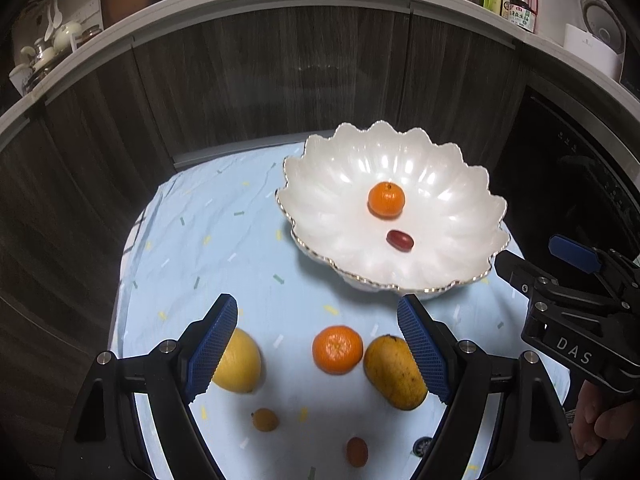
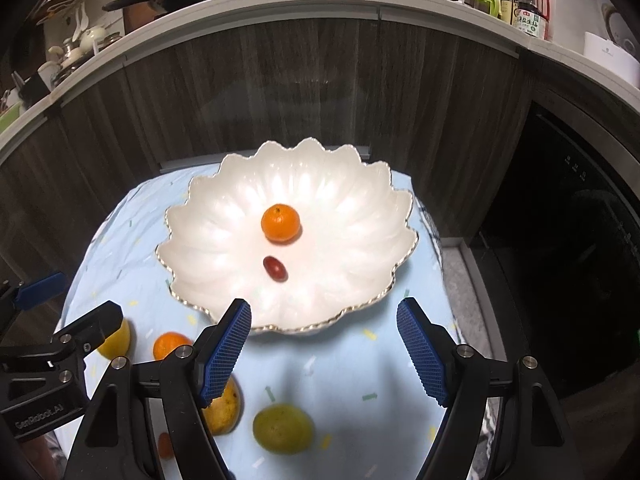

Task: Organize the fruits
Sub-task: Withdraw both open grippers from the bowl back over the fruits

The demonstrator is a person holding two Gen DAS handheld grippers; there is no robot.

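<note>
Left claw (image 1: 318,354) open, mango (image 1: 394,372) upright-diagonal

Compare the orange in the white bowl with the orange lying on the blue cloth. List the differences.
The orange in the bowl sits inside the white scalloped bowl beside a small red fruit; the orange on the cloth lies outside it, between a yellow fruit and a mango. The bowl one looks smaller, though it is farther from the camera. Both are round, bright orange and untouched by either gripper.
</note>
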